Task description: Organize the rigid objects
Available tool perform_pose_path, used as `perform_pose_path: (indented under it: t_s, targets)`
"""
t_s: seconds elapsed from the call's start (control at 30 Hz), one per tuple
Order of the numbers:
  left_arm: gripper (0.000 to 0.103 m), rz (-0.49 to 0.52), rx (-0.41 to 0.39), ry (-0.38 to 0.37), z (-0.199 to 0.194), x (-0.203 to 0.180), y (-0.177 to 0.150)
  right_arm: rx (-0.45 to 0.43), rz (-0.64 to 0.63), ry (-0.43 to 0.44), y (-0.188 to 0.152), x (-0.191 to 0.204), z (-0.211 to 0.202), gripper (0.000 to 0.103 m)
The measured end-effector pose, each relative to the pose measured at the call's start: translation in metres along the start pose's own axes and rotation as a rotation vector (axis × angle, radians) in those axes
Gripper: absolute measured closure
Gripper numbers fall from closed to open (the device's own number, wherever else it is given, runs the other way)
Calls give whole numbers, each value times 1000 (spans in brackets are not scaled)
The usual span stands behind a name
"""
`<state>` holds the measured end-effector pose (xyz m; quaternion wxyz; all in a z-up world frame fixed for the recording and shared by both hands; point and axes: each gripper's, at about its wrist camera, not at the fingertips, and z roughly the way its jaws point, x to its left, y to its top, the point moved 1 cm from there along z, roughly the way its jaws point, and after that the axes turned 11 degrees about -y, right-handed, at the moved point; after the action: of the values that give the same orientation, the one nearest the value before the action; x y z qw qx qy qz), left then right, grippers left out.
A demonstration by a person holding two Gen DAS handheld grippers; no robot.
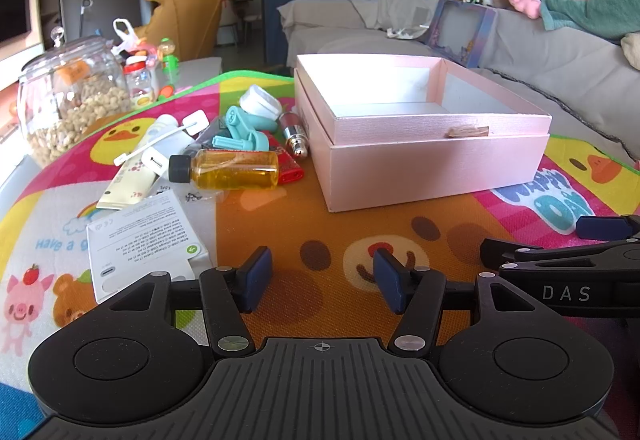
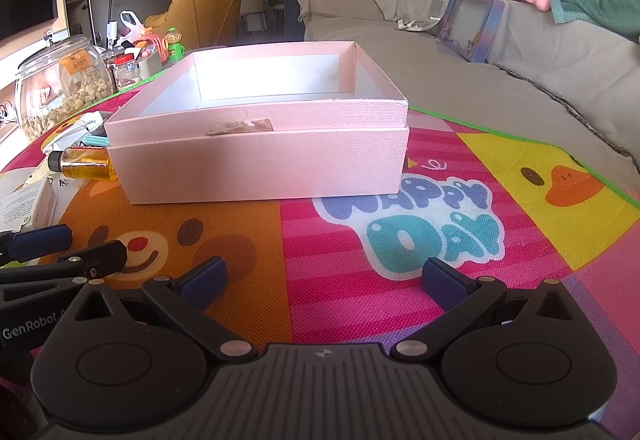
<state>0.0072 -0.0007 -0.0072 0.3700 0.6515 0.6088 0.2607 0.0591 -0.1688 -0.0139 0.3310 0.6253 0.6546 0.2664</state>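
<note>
An open pink box (image 1: 436, 160) (image 2: 260, 164) stands on the colourful play mat, nothing visible inside it. Left of it lies a heap of small items: an amber bottle with a black cap (image 1: 228, 169) (image 2: 82, 163), a red lighter (image 1: 290, 168), teal plastic pieces (image 1: 242, 130), a silver tube (image 1: 294, 136), white chargers with a cable (image 1: 168, 144), a cream tube (image 1: 134, 176) and a white cable carton (image 1: 148, 240). My left gripper (image 1: 323, 280) hovers open over the mat in front of the heap, holding nothing. My right gripper (image 2: 323, 280) is open wide before the box, also holding nothing.
A glass jar of nuts (image 1: 72, 100) and small jars (image 1: 138, 80) stand at the mat's far left edge. A grey sofa (image 1: 540, 56) runs behind and to the right. The right gripper's arm (image 1: 568, 272) sits close beside my left one.
</note>
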Motion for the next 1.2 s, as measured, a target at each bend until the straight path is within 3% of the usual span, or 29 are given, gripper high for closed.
perform_pose_path:
  t_s: [1.2]
  targets:
    - [41, 6, 1, 5, 1, -2, 1, 1, 1, 0, 0, 0, 2, 0]
